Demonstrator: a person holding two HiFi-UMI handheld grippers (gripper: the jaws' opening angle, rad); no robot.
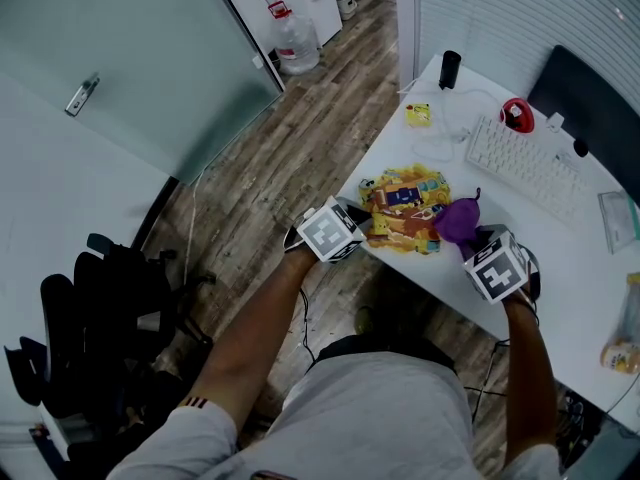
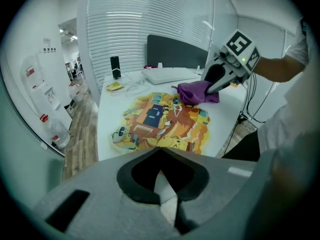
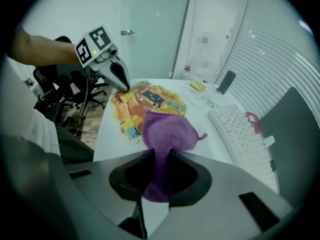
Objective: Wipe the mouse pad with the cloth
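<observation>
A mouse pad (image 1: 403, 208) with a yellow and orange cartoon print lies flat at the near left corner of the white desk (image 1: 570, 268). My right gripper (image 1: 472, 236) is shut on a purple cloth (image 1: 458, 218). The cloth (image 3: 167, 131) bunches out of the jaws and rests on the pad's right edge (image 3: 150, 101). My left gripper (image 1: 360, 220) has its jaws shut, and its tip (image 3: 124, 86) rests at the pad's left edge. Seen along the left gripper (image 2: 160, 148), the pad (image 2: 160, 121) lies just ahead, with the cloth (image 2: 196, 91) at its far side.
A white keyboard (image 1: 525, 166), a red object (image 1: 516, 114), a black cylinder (image 1: 450, 68), a yellow note (image 1: 418, 114) and a dark monitor (image 1: 590, 108) sit behind the pad. A water bottle (image 1: 296, 40) and a black office chair (image 1: 110, 308) stand on the wooden floor at left.
</observation>
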